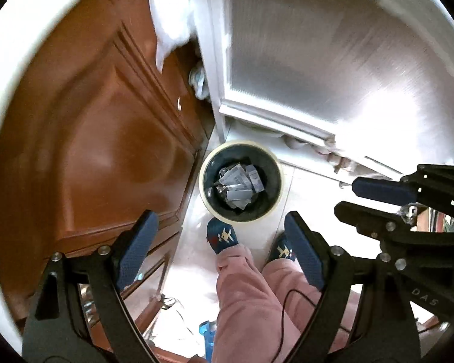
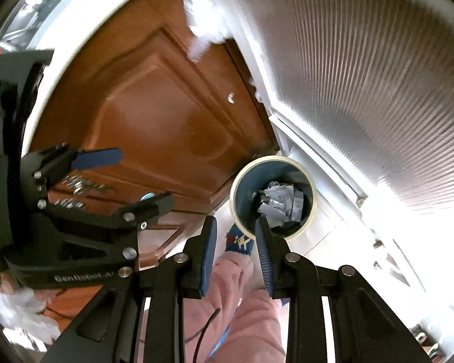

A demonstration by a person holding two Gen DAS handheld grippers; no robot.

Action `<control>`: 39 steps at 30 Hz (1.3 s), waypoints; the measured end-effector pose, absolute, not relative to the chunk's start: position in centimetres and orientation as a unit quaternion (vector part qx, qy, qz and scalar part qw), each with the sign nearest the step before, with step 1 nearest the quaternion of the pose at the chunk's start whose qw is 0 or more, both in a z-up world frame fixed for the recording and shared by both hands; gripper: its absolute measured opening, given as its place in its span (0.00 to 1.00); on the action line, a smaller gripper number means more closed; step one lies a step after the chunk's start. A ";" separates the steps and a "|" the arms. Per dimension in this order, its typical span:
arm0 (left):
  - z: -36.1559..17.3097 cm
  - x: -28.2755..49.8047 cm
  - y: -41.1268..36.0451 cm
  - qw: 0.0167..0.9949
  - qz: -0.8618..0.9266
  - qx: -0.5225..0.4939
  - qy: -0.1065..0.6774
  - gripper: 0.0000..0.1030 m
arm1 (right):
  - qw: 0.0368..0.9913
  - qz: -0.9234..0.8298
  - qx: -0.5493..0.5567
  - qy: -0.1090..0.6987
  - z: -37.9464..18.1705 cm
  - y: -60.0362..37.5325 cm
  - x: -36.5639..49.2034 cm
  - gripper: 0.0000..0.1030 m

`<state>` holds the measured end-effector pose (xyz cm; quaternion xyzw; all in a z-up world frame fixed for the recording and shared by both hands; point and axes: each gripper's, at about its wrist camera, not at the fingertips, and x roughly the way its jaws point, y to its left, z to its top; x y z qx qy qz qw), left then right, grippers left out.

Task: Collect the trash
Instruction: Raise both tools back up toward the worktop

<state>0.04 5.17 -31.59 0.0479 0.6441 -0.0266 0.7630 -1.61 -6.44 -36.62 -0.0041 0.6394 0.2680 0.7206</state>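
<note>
Both wrist cameras look steeply down from well above the floor. Each sees the round trash bin (image 1: 240,180) (image 2: 272,196), the wooden door (image 1: 100,139) (image 2: 166,121) and the other gripper.

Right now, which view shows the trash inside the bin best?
Left wrist: it looks straight down into the bin, with the crumpled paper unobstructed. In the right wrist view, a right gripper finger overlaps the bin's near rim.

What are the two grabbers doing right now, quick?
Left gripper: open, holding nothing.
Right gripper: jaws partly apart, nothing between them.
</note>
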 end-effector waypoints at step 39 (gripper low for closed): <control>9.8 20.0 3.6 0.893 0.007 0.151 0.423 0.81 | 0.901 0.226 -0.062 0.364 6.9 -15.5 17.1 0.58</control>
